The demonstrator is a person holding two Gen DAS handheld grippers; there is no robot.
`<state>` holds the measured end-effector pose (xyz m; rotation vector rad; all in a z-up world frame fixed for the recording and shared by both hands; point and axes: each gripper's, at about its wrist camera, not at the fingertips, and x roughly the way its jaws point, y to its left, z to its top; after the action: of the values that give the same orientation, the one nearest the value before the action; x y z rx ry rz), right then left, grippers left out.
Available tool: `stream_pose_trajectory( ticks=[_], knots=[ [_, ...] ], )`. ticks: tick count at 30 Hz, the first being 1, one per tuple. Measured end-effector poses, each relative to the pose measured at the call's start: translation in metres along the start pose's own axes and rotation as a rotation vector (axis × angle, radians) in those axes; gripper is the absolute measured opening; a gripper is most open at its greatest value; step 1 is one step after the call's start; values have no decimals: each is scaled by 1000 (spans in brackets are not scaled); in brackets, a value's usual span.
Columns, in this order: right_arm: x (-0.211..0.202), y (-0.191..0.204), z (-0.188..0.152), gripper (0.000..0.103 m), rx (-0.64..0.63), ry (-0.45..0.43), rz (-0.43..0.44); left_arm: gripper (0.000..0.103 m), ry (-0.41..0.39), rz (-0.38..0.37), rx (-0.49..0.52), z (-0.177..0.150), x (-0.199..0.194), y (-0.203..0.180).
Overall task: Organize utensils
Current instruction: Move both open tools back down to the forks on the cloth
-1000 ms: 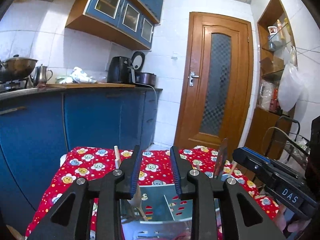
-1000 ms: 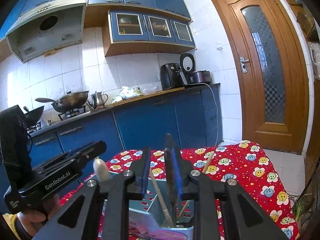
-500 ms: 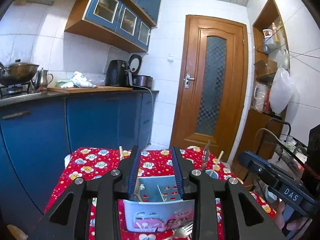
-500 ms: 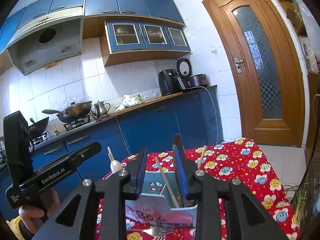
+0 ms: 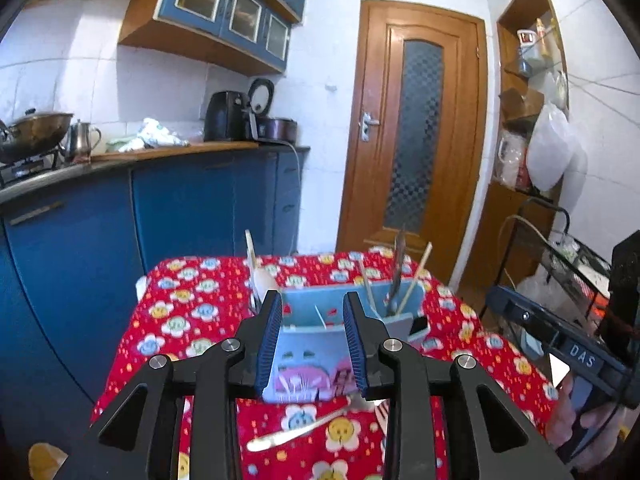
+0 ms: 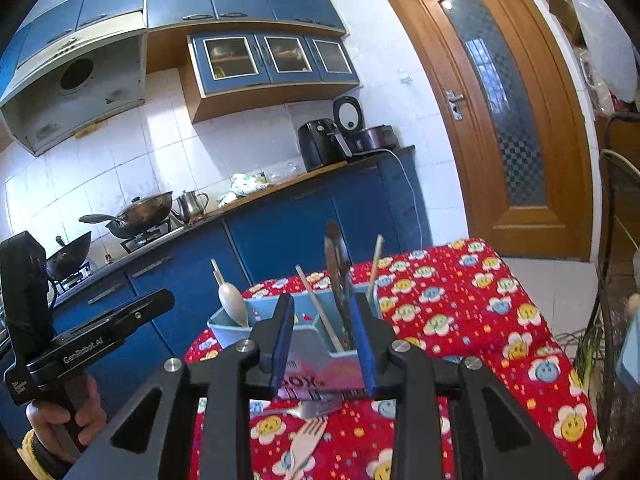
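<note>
A light blue utensil holder (image 5: 308, 344) (image 6: 316, 348) stands on the red flowered tablecloth (image 5: 180, 312). It holds a white spoon (image 6: 231, 300), chopsticks (image 6: 374, 264) and a dark utensil (image 6: 336, 256). A metal fork (image 5: 296, 430) (image 6: 296, 410) and a pale plastic fork (image 6: 308, 440) lie on the cloth in front of it. My left gripper (image 5: 312, 344) is open and empty, above the near side of the holder. My right gripper (image 6: 322, 344) is open and empty, also before the holder.
Blue kitchen cabinets (image 5: 180, 208) with a counter, woks (image 6: 140, 212) and appliances run behind the table. A wooden door (image 5: 416, 128) is at the back. A wire rack (image 5: 568, 248) stands to the right of the table. The table's right edge (image 6: 560, 320) drops to the floor.
Both grippers have pulled back and up from the holder, which now shows whole with the forks in front. The right jaws have opened wider than a second ago.
</note>
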<state>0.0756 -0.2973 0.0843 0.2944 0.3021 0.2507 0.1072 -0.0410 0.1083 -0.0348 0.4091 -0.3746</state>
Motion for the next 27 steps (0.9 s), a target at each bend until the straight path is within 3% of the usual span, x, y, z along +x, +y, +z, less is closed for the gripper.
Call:
stream_pose_trajectory(
  ticks=[14, 27],
  knots=[
    [14, -11, -28, 36, 22, 176, -24, 32, 218, 2, 19, -40, 30, 7],
    [70, -10, -59, 36, 109, 396, -26, 32, 255, 47, -43, -60, 35, 36]
  ],
)
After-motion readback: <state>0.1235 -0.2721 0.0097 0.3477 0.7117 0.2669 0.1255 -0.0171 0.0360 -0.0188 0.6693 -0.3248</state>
